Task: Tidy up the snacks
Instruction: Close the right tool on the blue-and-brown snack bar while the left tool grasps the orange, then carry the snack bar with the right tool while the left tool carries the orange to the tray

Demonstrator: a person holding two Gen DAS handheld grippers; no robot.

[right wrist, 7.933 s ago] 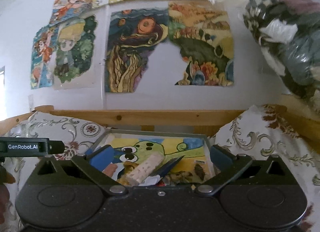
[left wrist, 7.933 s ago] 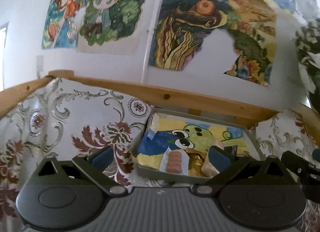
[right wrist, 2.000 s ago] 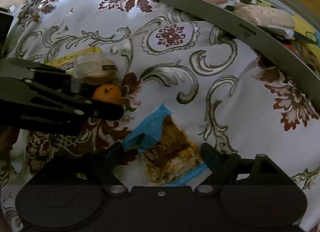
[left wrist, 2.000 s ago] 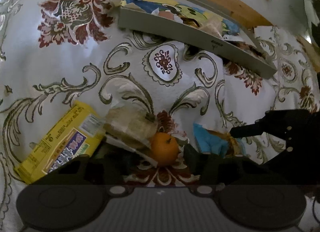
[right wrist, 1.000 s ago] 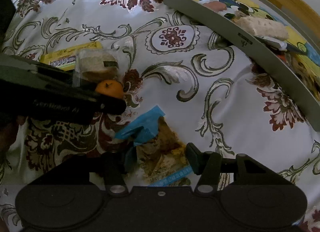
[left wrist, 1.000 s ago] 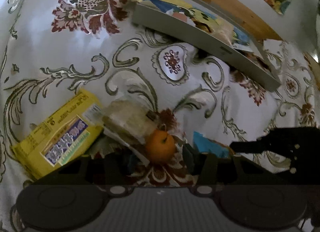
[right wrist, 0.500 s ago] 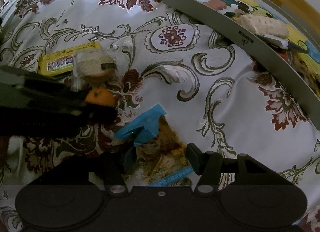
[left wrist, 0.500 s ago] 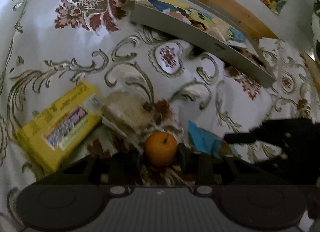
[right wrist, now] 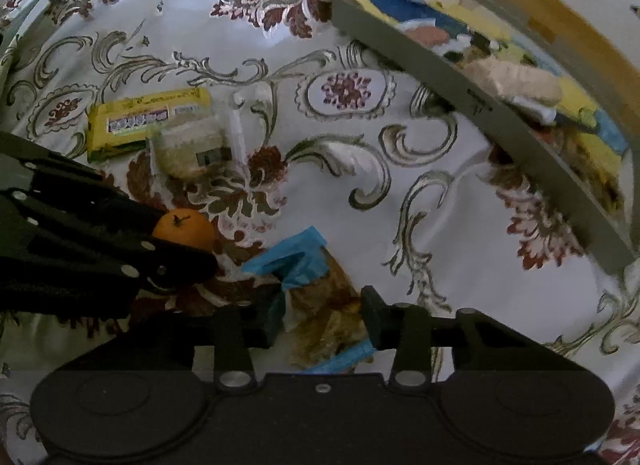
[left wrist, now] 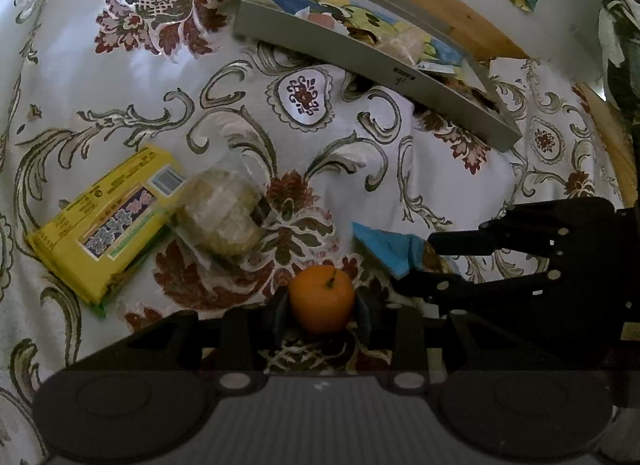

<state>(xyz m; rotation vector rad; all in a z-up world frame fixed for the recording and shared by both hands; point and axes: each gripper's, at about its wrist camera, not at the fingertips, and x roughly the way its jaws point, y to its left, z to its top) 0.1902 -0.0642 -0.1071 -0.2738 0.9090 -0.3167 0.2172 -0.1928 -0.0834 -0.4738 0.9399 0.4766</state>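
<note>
Blue-edged snack packet (right wrist: 320, 305) between closed jaws

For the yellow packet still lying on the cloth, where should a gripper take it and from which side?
Across its short width, at the free far-left end, coming from above. The yellow packet lies flat on the tablecloth, long and thin, so its two long edges suit the jaws. Its right end is overlapped by the clear-wrapped snack, so I would stay off that end.

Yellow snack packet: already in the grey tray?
No, the yellow snack packet lies on the floral tablecloth, well apart from the grey tray.
</note>
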